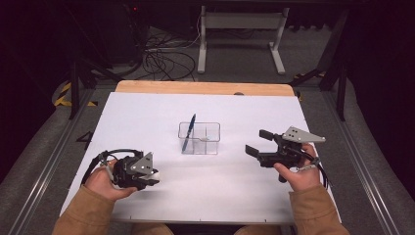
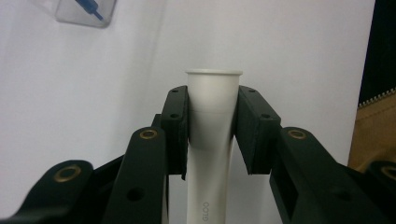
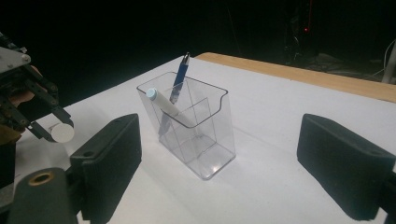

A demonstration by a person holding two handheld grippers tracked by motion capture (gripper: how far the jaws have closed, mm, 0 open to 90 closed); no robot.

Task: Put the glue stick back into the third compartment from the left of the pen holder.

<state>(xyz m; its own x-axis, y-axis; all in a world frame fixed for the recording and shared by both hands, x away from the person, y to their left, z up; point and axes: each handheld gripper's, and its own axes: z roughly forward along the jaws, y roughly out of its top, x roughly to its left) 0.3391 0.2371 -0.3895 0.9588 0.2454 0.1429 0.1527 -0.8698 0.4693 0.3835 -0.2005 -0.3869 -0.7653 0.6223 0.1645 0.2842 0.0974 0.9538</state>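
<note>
A white table (image 1: 147,112) holds one clear plastic holder (image 1: 199,138) near its middle; inside lean two items, one blue pen (image 1: 189,131) and one white marker (image 3: 169,108), so part of the tidying looks done; a third item, one white tube (image 2: 212,121), is pinched between the left gripper's (image 1: 149,176) jaws near the table's front left, well apart from the holder, and likely goes in next; the right gripper (image 1: 258,142) hangs spread and empty beside the holder.

floor: grey carpet (image 1: 235,63) | cables (image 1: 164,61) | white frame (image 1: 241,34) | room: dark
</note>
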